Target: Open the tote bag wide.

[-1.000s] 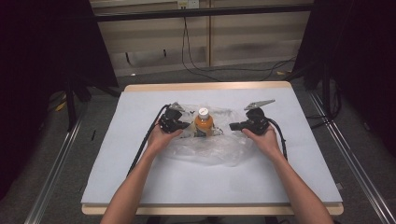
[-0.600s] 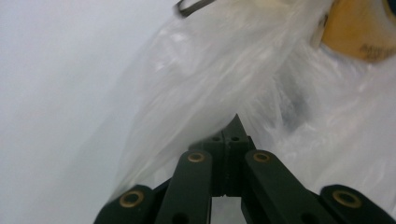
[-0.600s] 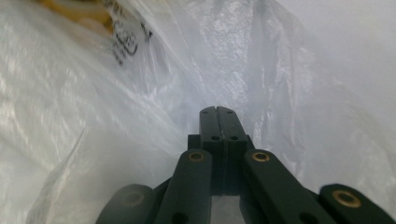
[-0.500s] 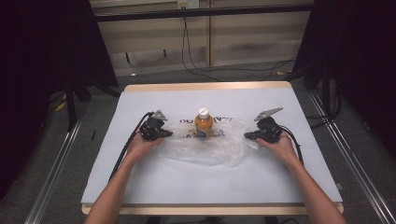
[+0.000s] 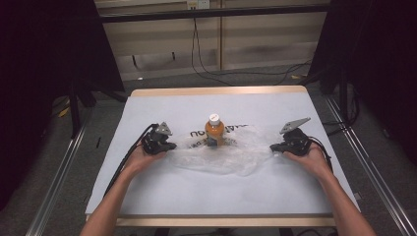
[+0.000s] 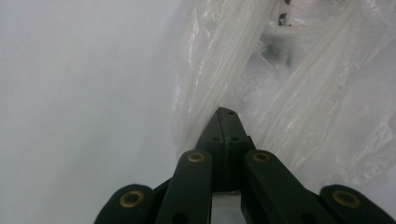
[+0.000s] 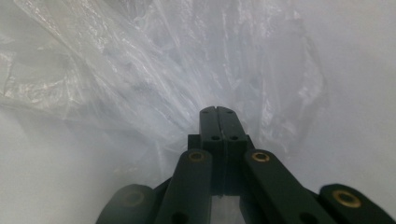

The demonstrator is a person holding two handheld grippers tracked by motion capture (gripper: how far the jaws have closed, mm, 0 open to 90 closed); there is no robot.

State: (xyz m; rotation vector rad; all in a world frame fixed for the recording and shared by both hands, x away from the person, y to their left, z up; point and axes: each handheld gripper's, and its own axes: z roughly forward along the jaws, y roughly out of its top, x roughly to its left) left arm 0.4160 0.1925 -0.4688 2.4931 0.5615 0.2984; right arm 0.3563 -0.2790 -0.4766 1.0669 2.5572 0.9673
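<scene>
A thin, clear plastic bag [image 5: 221,150] lies crumpled across the middle of the high view, its film glossy and creased, with dark printed lettering on the part near the bottle. An orange bottle [image 5: 214,130] with a white cap stands upright at the centre of the frame, on or inside the bag; which of the two cannot be told. The surface [image 5: 196,196] beneath is covered in a smooth pale sheet with a wooden edge.

The left gripper [image 5: 169,146], at centre left, has its black jaws pressed together on the bag's left edge; the right gripper [image 5: 273,147], at centre right, is clamped on the bag's right edge the same way.

The left gripper view shows the film gathered into taut, twisted folds rising from the closed jaw tips towards the upper right. The right gripper view shows finer pleats fanning out from the tips towards the upper left. The bottle and the lettering are plain in the high view.
</scene>
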